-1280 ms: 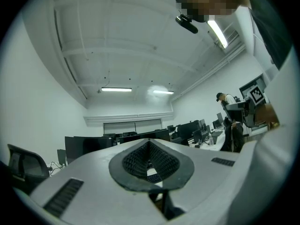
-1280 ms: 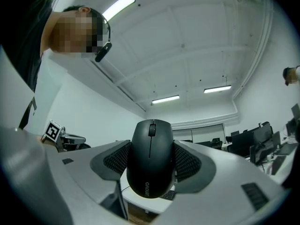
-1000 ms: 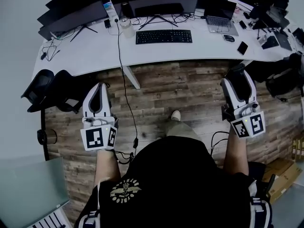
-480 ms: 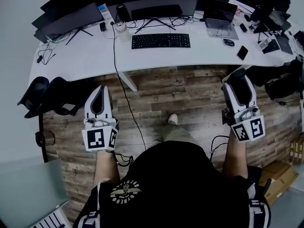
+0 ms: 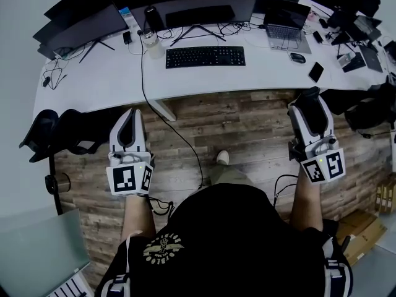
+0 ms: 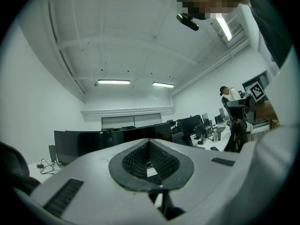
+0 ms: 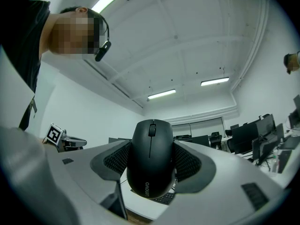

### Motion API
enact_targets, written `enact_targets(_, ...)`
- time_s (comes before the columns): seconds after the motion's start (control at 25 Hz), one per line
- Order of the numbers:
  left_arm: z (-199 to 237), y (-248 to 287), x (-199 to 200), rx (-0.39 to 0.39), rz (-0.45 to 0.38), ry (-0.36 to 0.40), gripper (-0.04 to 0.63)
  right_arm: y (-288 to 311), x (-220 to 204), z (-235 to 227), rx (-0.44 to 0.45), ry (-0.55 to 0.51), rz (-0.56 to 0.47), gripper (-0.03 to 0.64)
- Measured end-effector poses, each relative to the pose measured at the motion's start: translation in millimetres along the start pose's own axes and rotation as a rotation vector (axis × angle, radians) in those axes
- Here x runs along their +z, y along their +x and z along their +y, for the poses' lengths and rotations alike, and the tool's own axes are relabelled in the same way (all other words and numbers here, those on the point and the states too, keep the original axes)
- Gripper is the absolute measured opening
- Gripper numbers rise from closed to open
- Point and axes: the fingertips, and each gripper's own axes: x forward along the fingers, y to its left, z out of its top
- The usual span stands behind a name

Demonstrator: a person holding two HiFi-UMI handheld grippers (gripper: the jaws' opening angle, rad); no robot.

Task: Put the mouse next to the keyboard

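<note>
Nearest to me, the right gripper (image 5: 310, 104) hangs over the wooden floor (image 5: 235, 129), short of the desk. Its fingers (image 7: 114, 161) pinch the black mouse (image 7: 151, 157) across its two flanks. In the right gripper view the mouse stands nose-up between the ribbed pads, with its scroll wheel facing the camera.

I judge the mouse to be light and rigid. Its plastic shell looks smooth and rounded, so it could rotate or slide out if the pinch slackens. The flanks at its waist are the right place to hold it. That keeps pressure off the buttons and wheel, and leaves the flat base free to set down.

The left gripper (image 5: 130, 117) hangs level with it on my other side. Its fingers are pressed together with nothing between them.

Further out, the keyboard (image 5: 205, 56) lies square on the white worktop (image 5: 111, 79). A bare patch of surface sits just to its right. Beyond that patch are a phone (image 5: 316, 72), a second mouse (image 5: 298, 57) and a laptop (image 5: 286, 21).

I would aim for that bare patch and lower the mouse base-first, gently, since it will skid easily on a smooth top. Monitors (image 5: 198, 11) line the far edge.
</note>
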Motion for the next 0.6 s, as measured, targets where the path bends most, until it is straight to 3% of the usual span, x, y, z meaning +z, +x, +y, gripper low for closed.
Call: enact_targets(0.6,-13,83,2,0.003,0.005,0.008,0.002,47,-9,-70,-0.004,0.017,0.003,0.287)
